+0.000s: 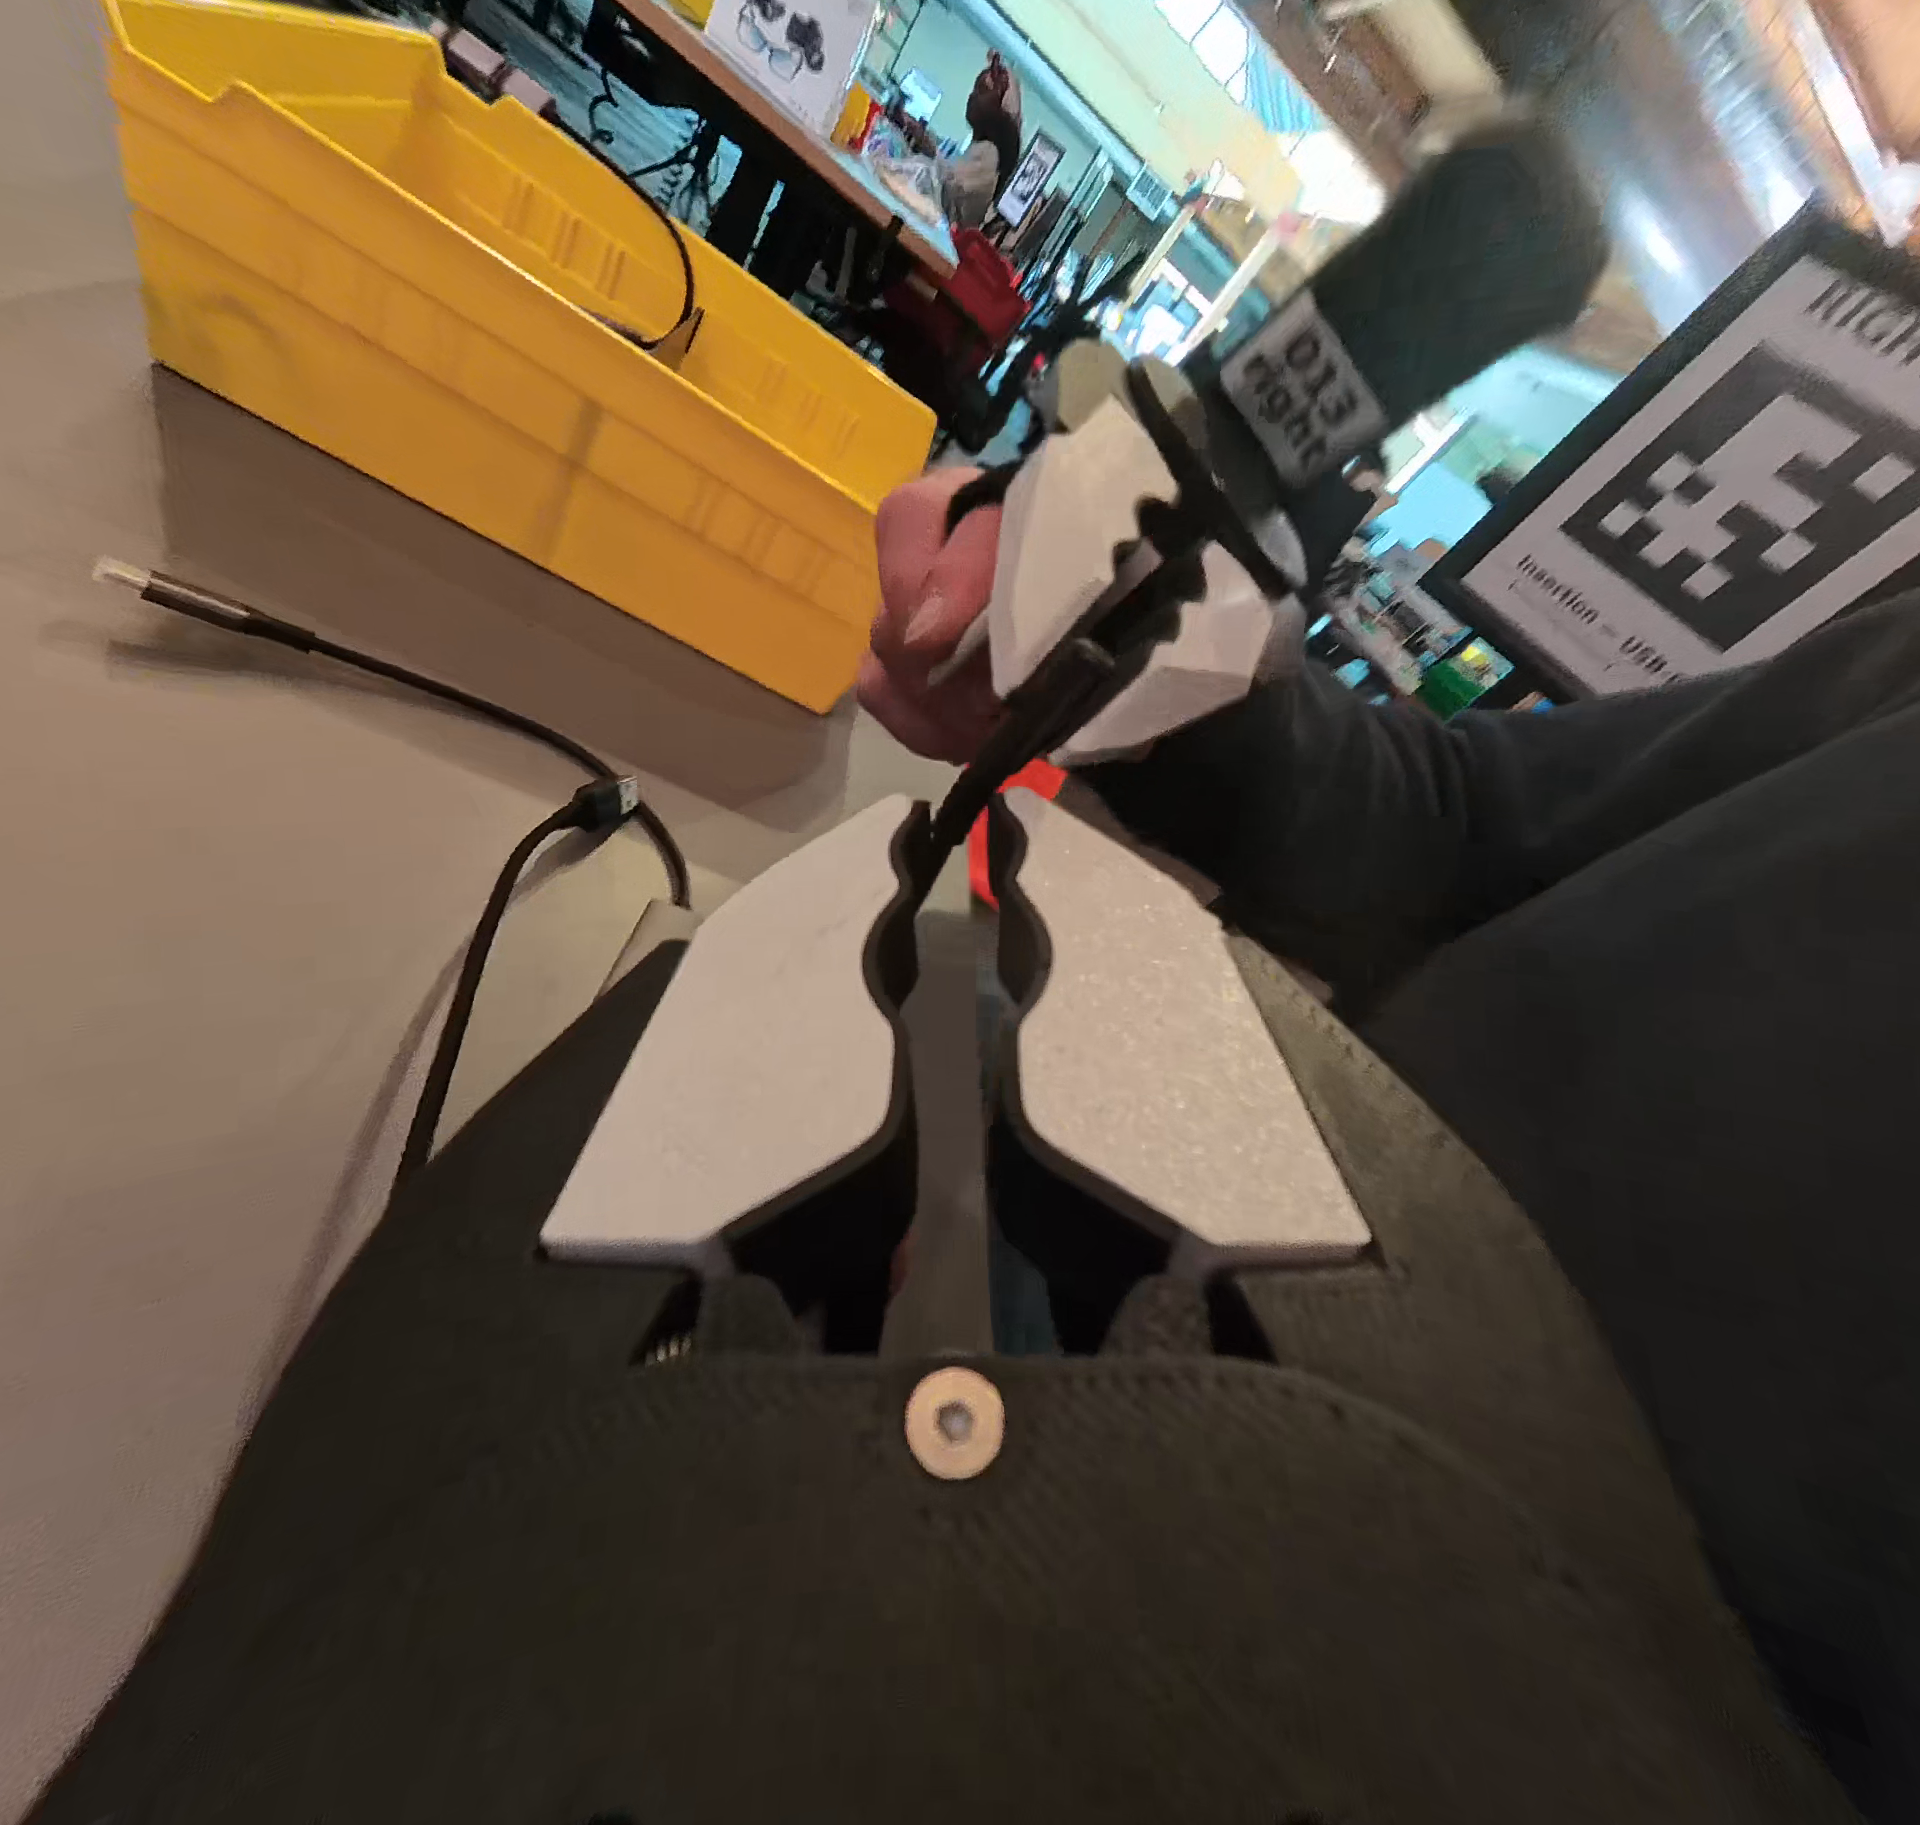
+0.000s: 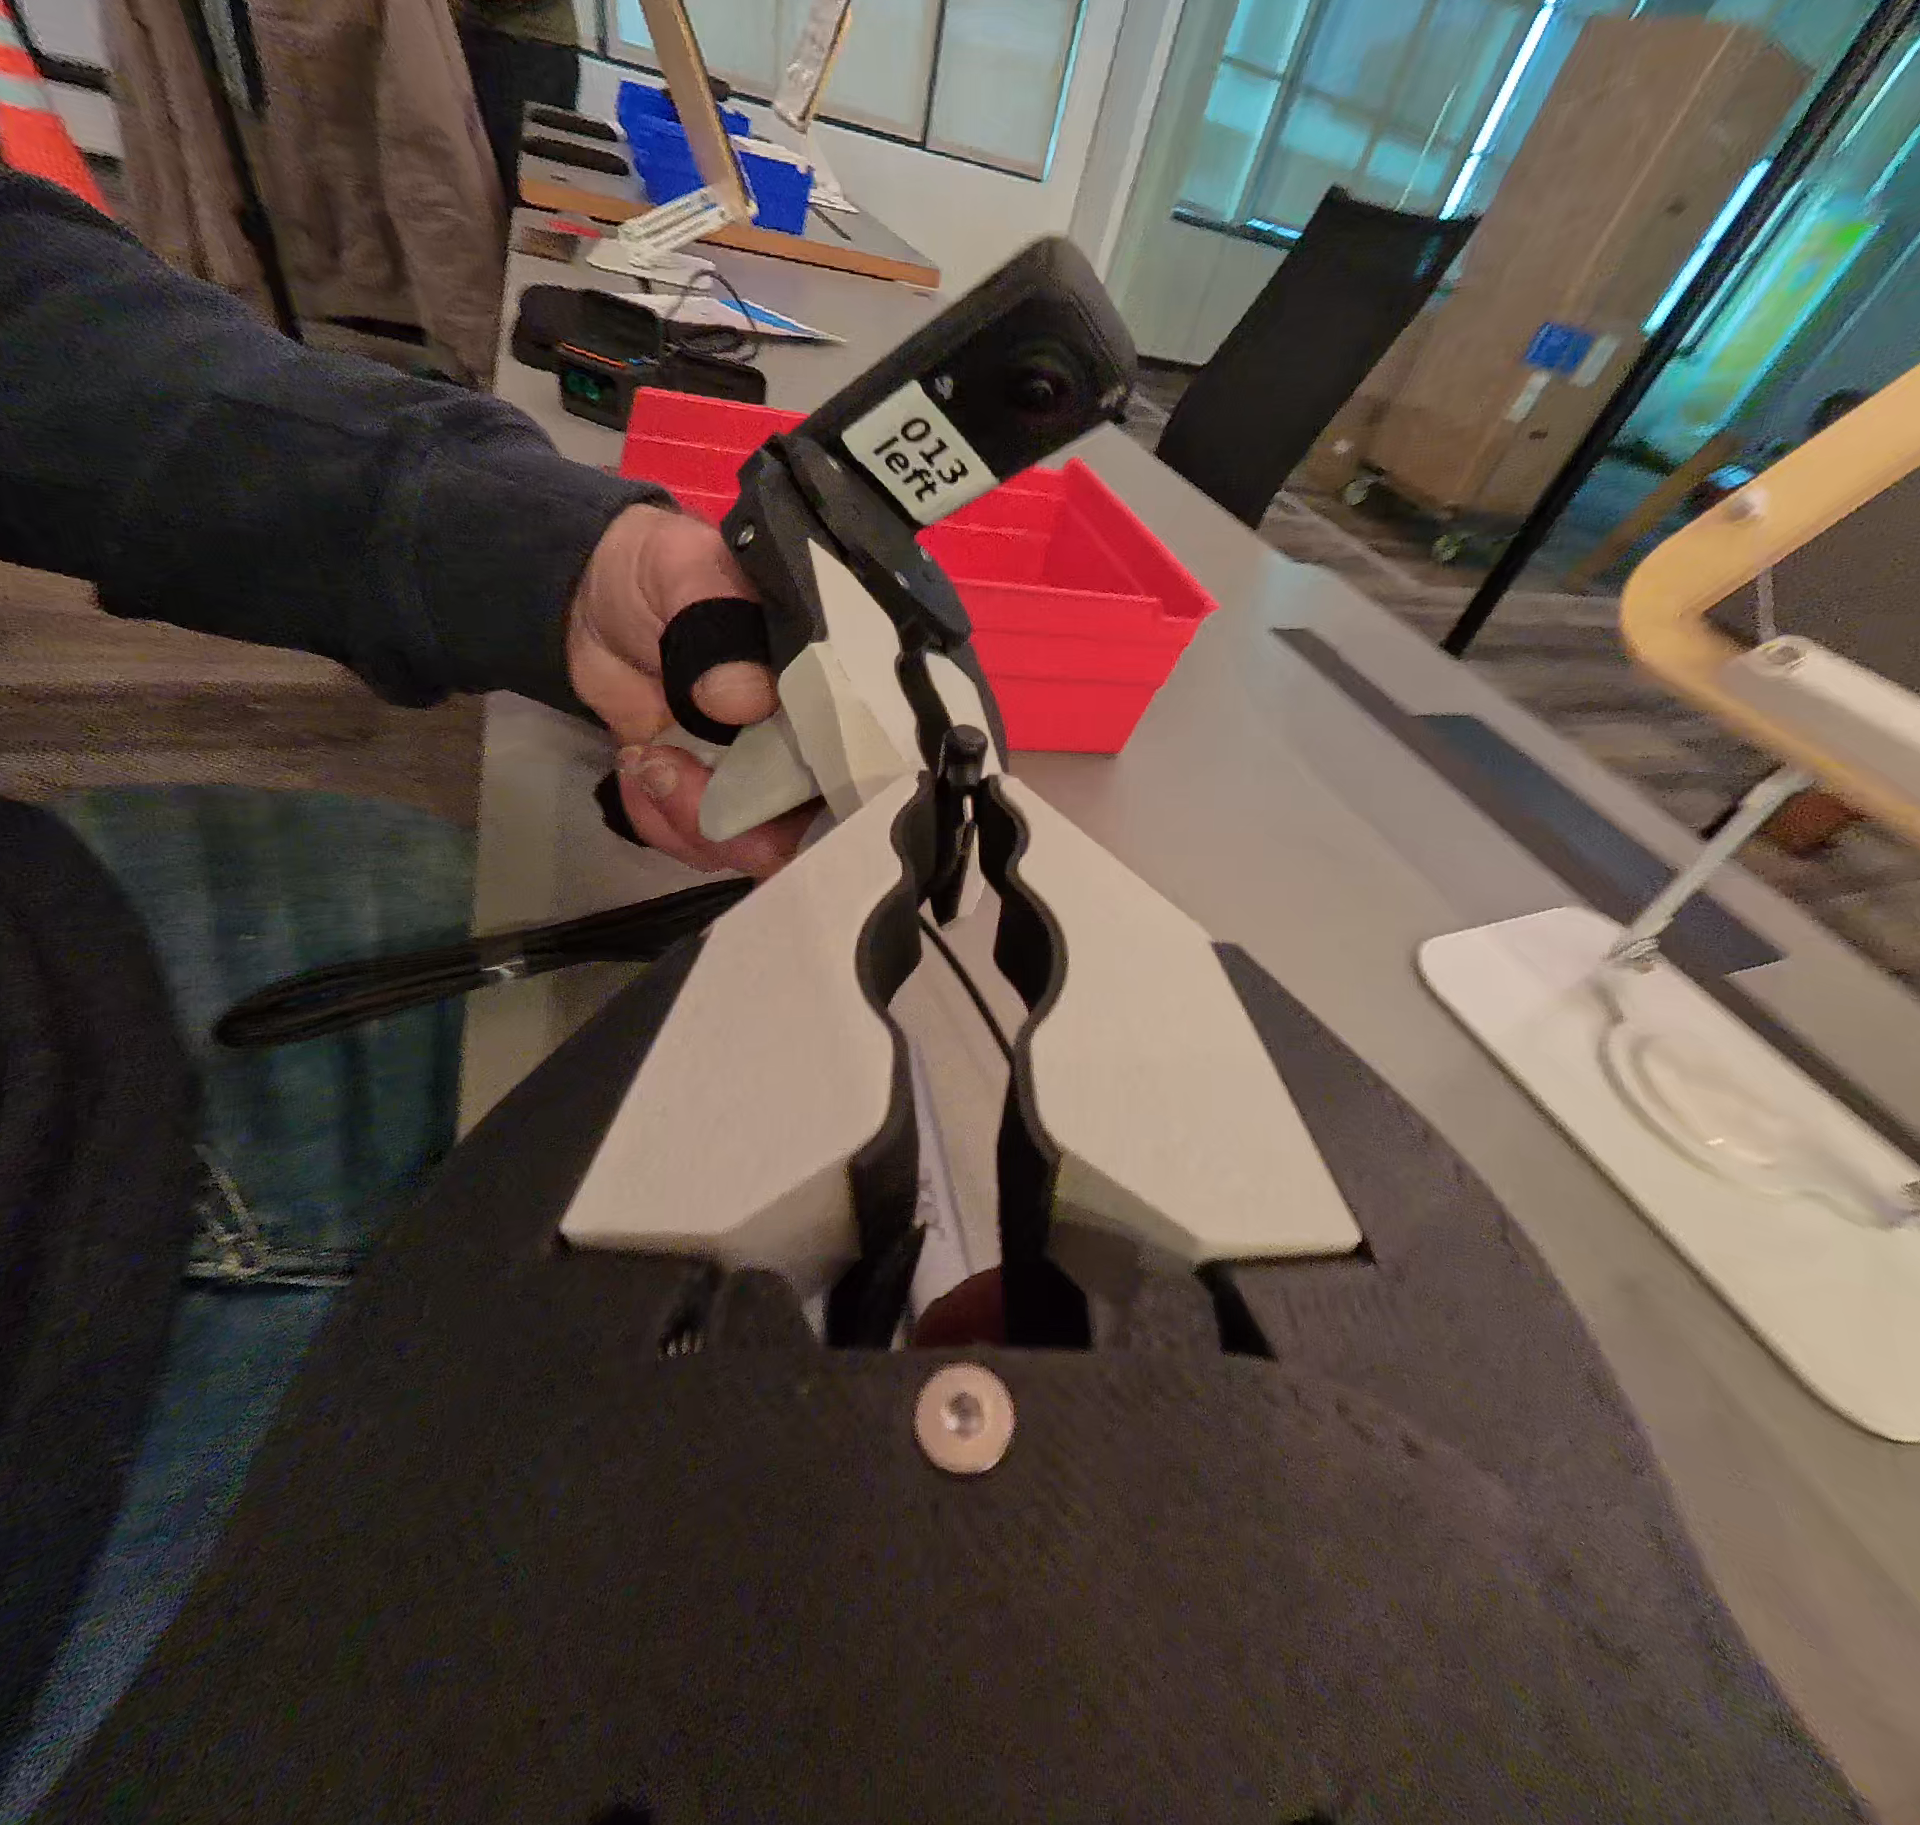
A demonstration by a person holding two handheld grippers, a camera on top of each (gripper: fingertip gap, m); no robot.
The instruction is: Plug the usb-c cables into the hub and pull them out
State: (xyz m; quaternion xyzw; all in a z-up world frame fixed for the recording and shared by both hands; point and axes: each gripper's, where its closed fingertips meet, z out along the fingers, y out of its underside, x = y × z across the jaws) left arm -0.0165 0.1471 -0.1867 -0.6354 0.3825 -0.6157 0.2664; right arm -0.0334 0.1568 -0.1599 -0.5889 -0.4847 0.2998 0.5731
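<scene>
Left wrist view: bin on surface, far left; cable hangs over its rim. Two loose plugs lie on surface before bin. Marker board stands at right.
Right wrist view: tray on surface behind grippers; stand base at right.

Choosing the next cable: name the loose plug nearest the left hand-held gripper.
The right-hand plug, by the fingers; the other plug lies farther left, before the yellow bin.

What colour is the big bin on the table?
Yellow bin, clearest in the left wrist view.
</scene>
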